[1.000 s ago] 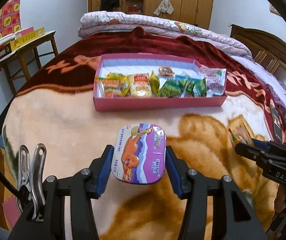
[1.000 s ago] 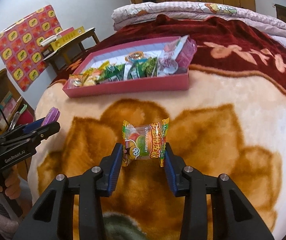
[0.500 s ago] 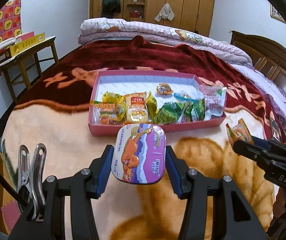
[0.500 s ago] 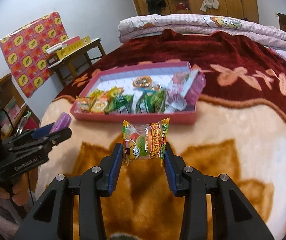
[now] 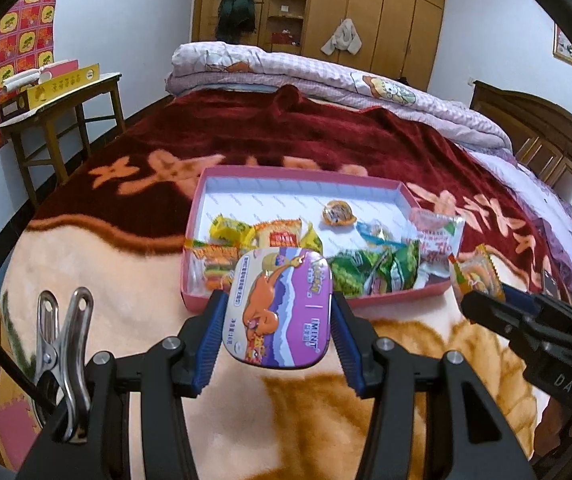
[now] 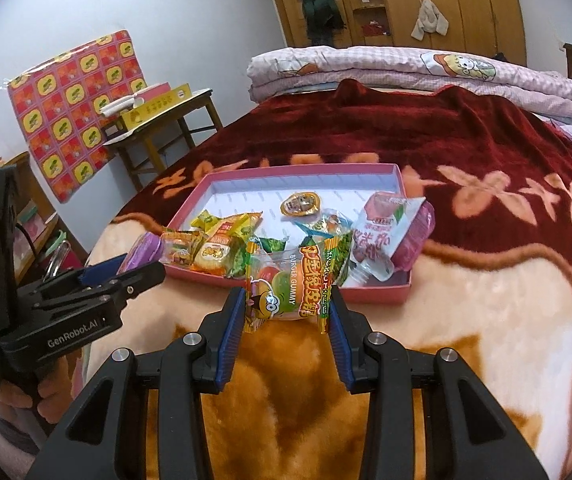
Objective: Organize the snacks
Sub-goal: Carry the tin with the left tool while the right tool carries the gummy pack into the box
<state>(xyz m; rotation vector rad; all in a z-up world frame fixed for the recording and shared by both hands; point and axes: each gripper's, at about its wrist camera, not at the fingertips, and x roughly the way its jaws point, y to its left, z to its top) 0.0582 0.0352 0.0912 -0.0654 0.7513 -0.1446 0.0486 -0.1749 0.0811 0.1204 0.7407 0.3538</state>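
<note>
My left gripper is shut on a purple mint tin with an orange cartoon figure, held just short of the near wall of the pink snack box. My right gripper is shut on a burger gummy packet, held at the near wall of the same box. The box holds several snack packets along its near side. The right gripper and its packet show at the right of the left wrist view. The left gripper with the tin shows at the left of the right wrist view.
The box lies on a bed with a red and beige blanket. A folded quilt lies at the bed's far end. A wooden side table stands to the left. A dark headboard runs along the right.
Both grippers have moved forward toward the pink box with their snacks held. The box now appears much closer, right behind the tin and the gummy packet.
</note>
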